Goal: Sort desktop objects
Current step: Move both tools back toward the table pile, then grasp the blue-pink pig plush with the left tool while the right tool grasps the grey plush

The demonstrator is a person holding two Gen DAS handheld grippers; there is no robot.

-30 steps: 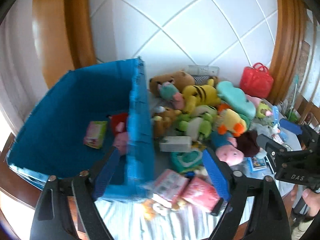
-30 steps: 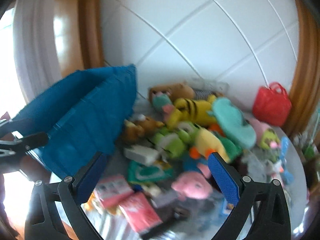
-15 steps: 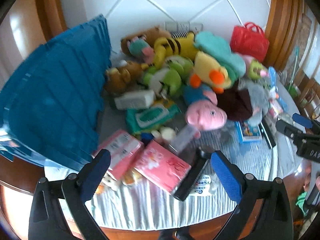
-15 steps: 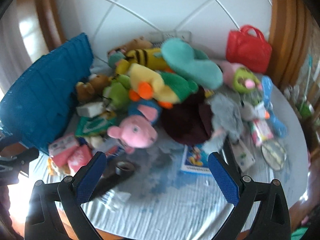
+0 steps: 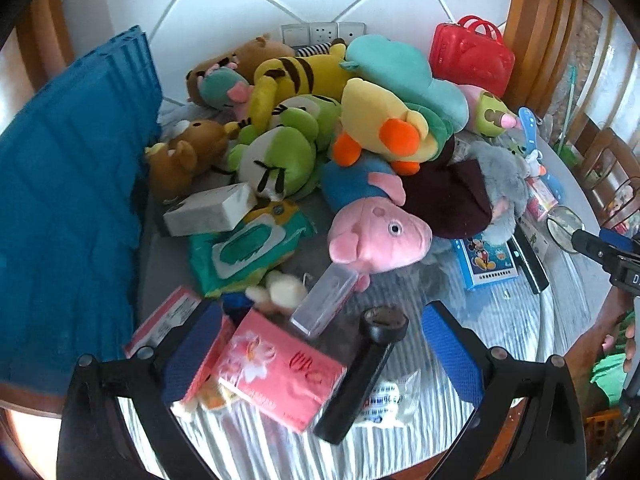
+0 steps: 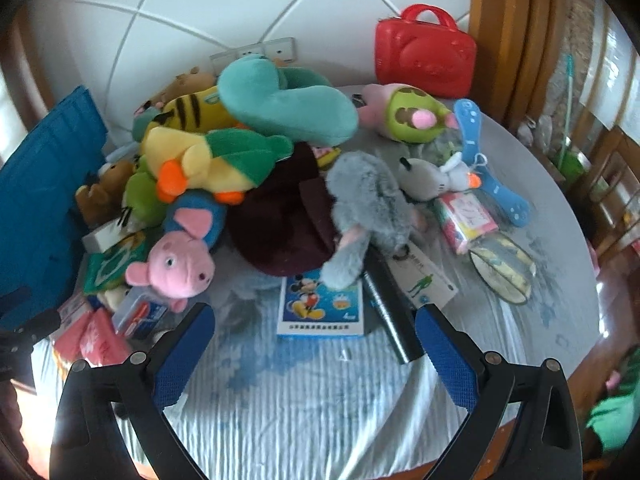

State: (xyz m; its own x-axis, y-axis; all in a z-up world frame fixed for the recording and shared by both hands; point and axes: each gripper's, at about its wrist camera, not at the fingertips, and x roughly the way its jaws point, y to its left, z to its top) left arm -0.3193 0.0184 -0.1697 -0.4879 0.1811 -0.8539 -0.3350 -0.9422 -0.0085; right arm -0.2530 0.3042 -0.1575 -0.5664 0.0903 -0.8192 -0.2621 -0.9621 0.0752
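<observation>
My left gripper (image 5: 322, 354) hangs open low over the table's front edge. Between its blue pads lie a pink tissue pack (image 5: 280, 372), a black cylinder (image 5: 364, 372) and a clear plastic case (image 5: 324, 300), none of them touched. My right gripper (image 6: 316, 358) is open too, above bare striped cloth just short of a Mickey Mouse box (image 6: 320, 304) and a black bar (image 6: 390, 312). A pile of plush toys fills the middle, with a pink pig (image 5: 376, 232) (image 6: 176, 264) at its front. The blue crate (image 5: 68, 200) stands at the left.
A red toy bag (image 5: 472, 54) stands against the tiled wall at the back right. A green wet-wipes pack (image 5: 244, 244) and a white box (image 5: 208, 212) lie beside the crate. A magnifying glass (image 6: 504, 268) and a blue hand fan (image 6: 492, 164) lie at the right. Wooden chairs stand past the round table's (image 6: 560, 288) edge.
Both views have swung away from the inside of the blue crate, rightward and down onto the cluttered table. Both grippers have come lower and closer to the objects, still open.
</observation>
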